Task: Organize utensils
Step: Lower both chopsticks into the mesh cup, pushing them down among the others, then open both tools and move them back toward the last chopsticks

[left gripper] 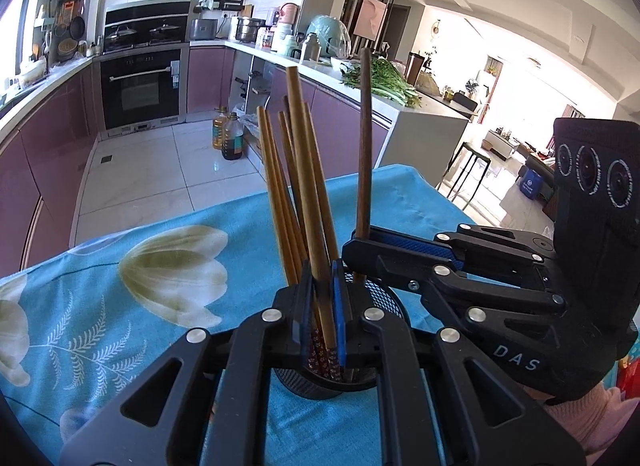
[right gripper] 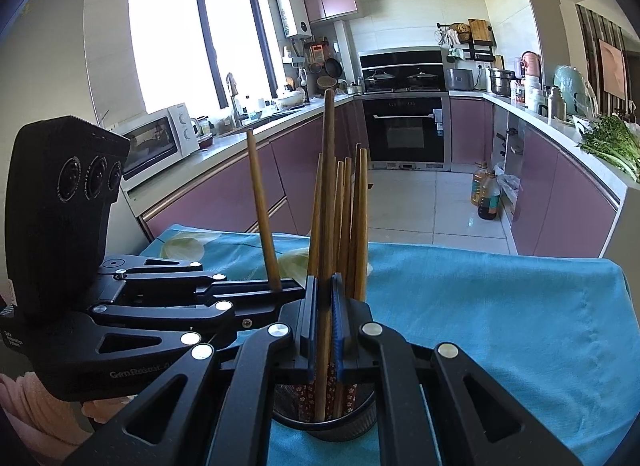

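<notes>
Black mesh holder (left gripper: pixel 384 298) sits on the bench under a turquoise floral cloth (left gripper: pixel 132 306), and both tools are right over it! From the left wrist view, the left tool (left gripper: pixel 322 298) has its blue pads pinched together on a light wooden chopstick (left gripper: pixel 306 169), which stands almost upright with its patterned lower end down inside the cup. Just beside it to the right, the right tool (left gripper: pixel 362 244) comes in from the side, clamped on a darker chopstick (left gripper: pixel 365 137) that rises straight up, its lower end dipping behind the holder's rim. Switch to the right wrist view and the picture flips: the right tool (right gripper: pixel 324 306) squeezes that dark stick (right gripper: pixel 329 193) between its pads, directly above the mesh holder (right gripper: pixel 324 422), while the left tool (right gripper: pixel 286 286) reaches in from the left, gripping the lighter chopstick (right gripper: pixel 260 209). A bundle of other wooden chopsticks (right gripper: pixel 352 221) already stands in the cup, fanning slightly, patterned ends down. A pink sleeve (left gripper: pixel 592 414) shows behind the right tool's handle. Behind it all, a kitchen with purple cabinets (right gripper: pixel 560 201) and an oven (right gripper: pixel 408 129).
</notes>
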Motion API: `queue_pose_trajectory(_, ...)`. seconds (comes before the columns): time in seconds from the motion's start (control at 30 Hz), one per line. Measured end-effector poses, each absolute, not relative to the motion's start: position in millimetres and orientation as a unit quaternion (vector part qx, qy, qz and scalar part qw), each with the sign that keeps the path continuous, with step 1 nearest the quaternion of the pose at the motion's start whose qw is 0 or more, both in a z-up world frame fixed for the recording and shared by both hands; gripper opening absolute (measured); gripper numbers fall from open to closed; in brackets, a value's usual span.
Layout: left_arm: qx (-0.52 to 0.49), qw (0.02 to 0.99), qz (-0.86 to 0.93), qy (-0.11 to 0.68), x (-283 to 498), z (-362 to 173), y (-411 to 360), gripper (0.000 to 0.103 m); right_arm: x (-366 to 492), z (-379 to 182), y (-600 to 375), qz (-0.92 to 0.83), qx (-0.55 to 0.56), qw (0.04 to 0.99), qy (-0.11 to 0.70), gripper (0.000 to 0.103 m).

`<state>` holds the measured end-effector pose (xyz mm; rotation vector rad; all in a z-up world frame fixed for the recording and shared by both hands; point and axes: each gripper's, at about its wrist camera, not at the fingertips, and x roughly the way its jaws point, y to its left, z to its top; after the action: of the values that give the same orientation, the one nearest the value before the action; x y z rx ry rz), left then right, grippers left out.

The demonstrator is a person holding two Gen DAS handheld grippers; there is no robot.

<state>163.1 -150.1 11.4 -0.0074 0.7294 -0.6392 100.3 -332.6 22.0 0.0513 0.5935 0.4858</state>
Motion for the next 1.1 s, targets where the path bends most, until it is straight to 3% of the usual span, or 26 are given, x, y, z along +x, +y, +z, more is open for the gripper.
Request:
queue_pose_trajectory(0.23,-0.003,0.885,-0.304,0.353,162.4,2.2,-147.2,0.013,99.5,17.0,-333.2,0.237,0.027,0.926,0.294,0.007)
queue_pose_trajectory(0.33,-0.001,0.892,-0.293,0.345,157.4,2.2,-142.5,0.021,96.6,14.7,-332.4,0.238,0.029,0.925,0.295,0.007)
queue_pose_trajectory(0.4,-0.001,0.896,-0.288,0.337,150.9,4.7,-137.7,0.025,94.7,14.4,-334.2,0.239,0.032,0.924,0.295,0.011)
queue_pose_trajectory(0.67,0.017,0.931,-0.235,0.279,102.3,13.6,-95.8,0.052,57.8,21.3,-334.7,0.277,0.03,0.922,0.27,0.042)
queue_pose_trajectory(0.73,0.02,0.938,-0.214,0.273,90.4,10.2,-80.3,0.065,46.1,19.8,-327.5,0.3,0.024,0.914,0.272,0.051)
queue_pose_trajectory(1.03,0.028,0.942,-0.126,0.309,62.1,-29.4,-27.6,0.084,28.9,-30.6,-280.4,0.341,-0.003,0.874,0.347,0.059)
queue_pose_trajectory(1.1,0.019,0.94,-0.113,0.32,59.1,-37.6,-20.1,0.084,30.7,-42.9,-274.1,0.329,-0.005,0.871,0.364,0.064)
